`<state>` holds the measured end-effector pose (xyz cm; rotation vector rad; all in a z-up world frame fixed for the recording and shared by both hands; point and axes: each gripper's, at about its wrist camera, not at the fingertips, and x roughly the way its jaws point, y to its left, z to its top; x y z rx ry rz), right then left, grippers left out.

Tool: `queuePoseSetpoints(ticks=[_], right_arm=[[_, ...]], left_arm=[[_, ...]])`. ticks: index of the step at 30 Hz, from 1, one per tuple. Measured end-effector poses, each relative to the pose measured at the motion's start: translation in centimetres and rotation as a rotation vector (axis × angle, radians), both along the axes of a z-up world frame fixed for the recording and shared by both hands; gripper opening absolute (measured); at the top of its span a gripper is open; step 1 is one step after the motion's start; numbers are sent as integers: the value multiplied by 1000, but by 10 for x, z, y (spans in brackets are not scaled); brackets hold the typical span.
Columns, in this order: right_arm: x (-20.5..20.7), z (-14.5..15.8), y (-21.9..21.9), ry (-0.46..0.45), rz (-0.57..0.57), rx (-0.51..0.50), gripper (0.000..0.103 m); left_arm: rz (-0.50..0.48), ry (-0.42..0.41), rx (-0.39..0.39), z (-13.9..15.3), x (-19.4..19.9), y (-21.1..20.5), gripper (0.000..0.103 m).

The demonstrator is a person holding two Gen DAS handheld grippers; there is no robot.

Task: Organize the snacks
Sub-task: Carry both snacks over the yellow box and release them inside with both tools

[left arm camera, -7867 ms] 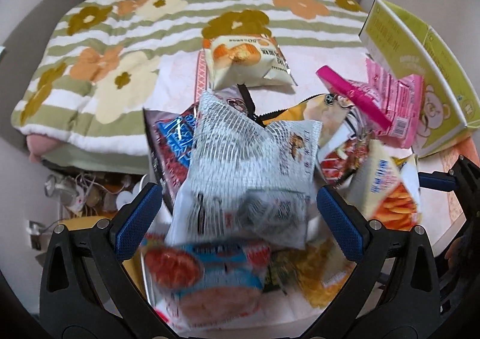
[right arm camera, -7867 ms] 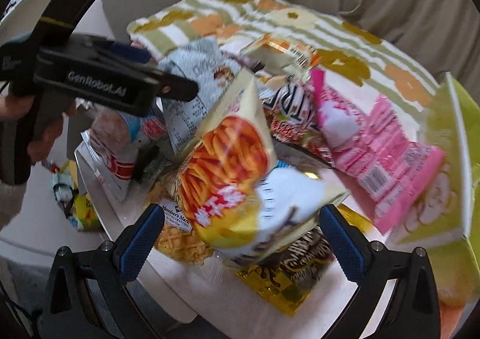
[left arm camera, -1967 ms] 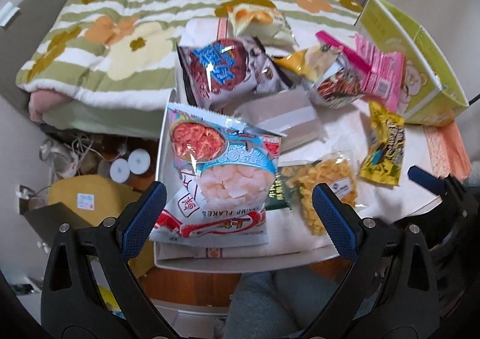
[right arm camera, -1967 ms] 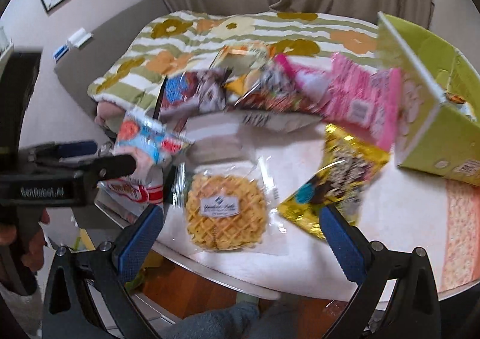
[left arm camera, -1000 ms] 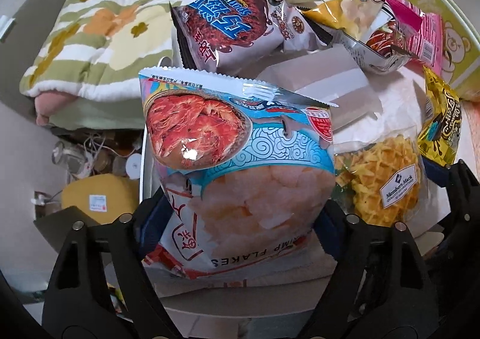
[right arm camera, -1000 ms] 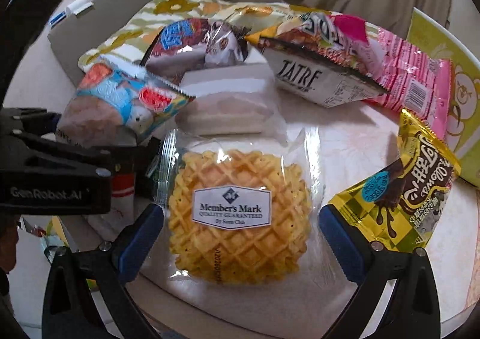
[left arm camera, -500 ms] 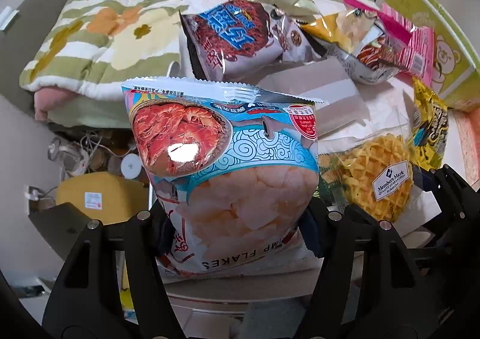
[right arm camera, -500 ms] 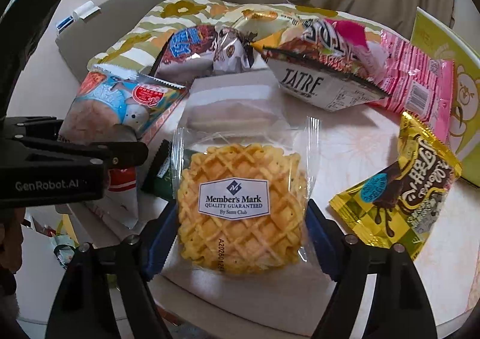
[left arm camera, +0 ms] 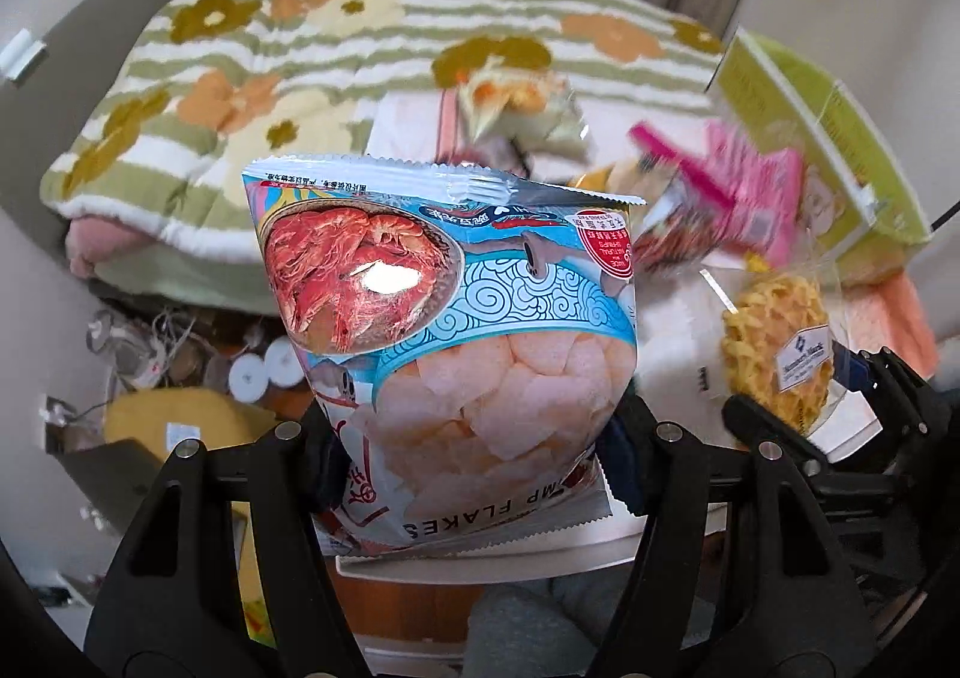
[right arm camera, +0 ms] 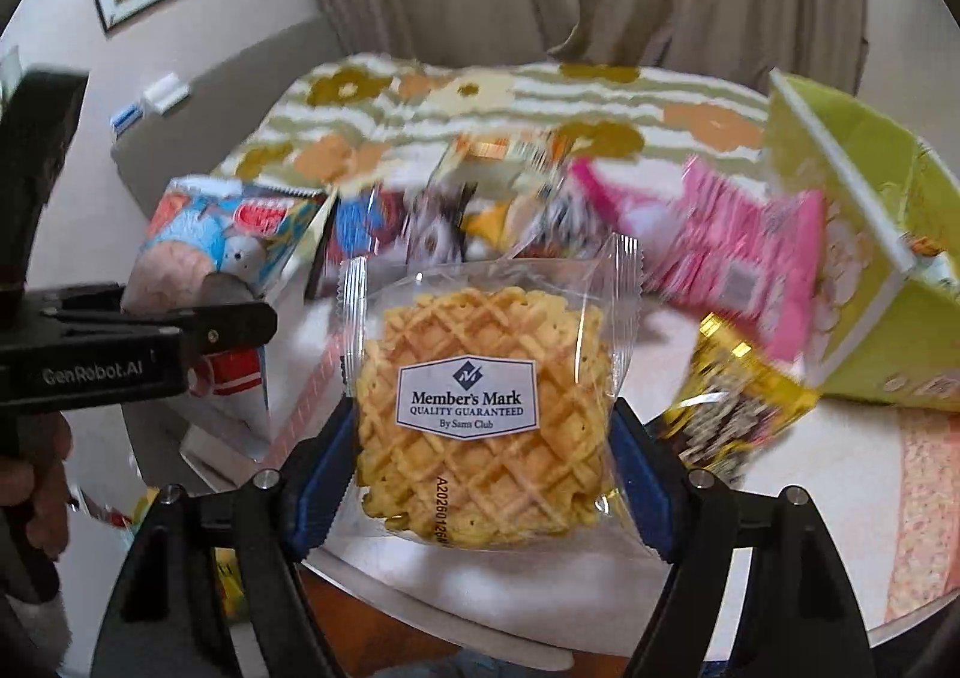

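Note:
My left gripper (left arm camera: 474, 456) is shut on a shrimp flakes bag (left arm camera: 444, 318), blue and white with a red shrimp picture, and holds it upright above the table's front edge. The bag also shows in the right wrist view (right arm camera: 222, 258), with the left gripper (right arm camera: 240, 324) at the left. My right gripper (right arm camera: 480, 462) is shut on a clear-wrapped waffle (right arm camera: 480, 408) with a Member's Mark label, lifted off the table. The waffle also shows in the left wrist view (left arm camera: 774, 348), at the right.
A green cardboard box (right arm camera: 858, 240) stands open at the right of the white table (right arm camera: 840, 468). A pink packet (right arm camera: 738, 252), a yellow chocolate snack bag (right arm camera: 738, 408) and several blurred bags lie behind. A flowered blanket (left arm camera: 300, 60) lies beyond the table.
Both grippers closed on their snacks, the left on the shrimp flakes bag and the right on the waffle, and have lifted them off the table. The views now look higher, towards the curtain.

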<state>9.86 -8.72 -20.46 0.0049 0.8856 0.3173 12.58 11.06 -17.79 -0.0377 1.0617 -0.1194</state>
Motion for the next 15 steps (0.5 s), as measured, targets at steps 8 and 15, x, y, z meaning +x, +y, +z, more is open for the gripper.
queuePoseSetpoints(ticks=[8,15], right_arm=[[17,68,-60,-75,-99,81,75],[40,107,-150,-129,-175,80,75]], left_arm=[[-64,-122,-20,64,25,-42,63],[-110,-180,-46,96,63,-126,63]])
